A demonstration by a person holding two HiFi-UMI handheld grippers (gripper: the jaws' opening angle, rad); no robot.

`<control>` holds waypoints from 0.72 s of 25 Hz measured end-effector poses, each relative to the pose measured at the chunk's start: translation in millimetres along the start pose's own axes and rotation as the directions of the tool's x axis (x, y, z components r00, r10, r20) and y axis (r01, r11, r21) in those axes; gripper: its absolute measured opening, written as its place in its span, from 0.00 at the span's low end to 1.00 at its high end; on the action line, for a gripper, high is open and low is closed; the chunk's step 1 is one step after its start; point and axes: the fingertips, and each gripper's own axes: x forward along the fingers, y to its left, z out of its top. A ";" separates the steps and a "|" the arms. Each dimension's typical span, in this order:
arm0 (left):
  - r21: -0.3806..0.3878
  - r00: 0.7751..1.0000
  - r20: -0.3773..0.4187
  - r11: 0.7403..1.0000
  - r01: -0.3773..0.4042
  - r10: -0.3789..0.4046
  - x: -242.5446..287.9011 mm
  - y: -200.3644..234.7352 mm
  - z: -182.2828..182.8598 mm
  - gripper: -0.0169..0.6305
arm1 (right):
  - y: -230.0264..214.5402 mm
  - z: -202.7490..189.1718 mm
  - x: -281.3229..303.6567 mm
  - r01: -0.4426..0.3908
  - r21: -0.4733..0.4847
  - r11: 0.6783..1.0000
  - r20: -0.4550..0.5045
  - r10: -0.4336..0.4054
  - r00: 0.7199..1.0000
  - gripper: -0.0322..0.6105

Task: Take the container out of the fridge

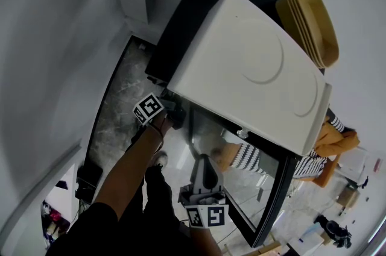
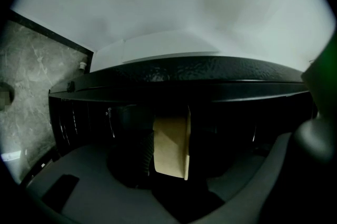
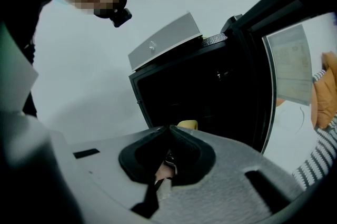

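Left gripper [image 1: 175, 115]: reached into the fridge [image 3: 200, 91], jaws clamped on the tan container [image 2: 169, 146].
Right gripper [image 3: 169, 129]: jaws together, empty, outside the fridge's open front.
Container: low in the fridge's dark interior.

fridge [image 1: 193, 14] 1 | container [image 2: 169, 146] 1 | claws [image 1: 175, 115] [image 1: 204, 159] 2 | white tray [image 1: 253, 68] 1

The tan, flat-sided container [image 2: 171, 146] is standing upright at the lower centre of the frame, sitting inside the dark interior of the open black fridge [image 2: 200, 72].
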 end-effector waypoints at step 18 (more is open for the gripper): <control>-0.001 1.000 0.010 1.000 -0.023 0.023 -39.2 -6.1 -3.6 0.32 | 5.2 8.8 -23.2 -0.009 -0.015 1.000 0.027 0.009 1.000 0.05</control>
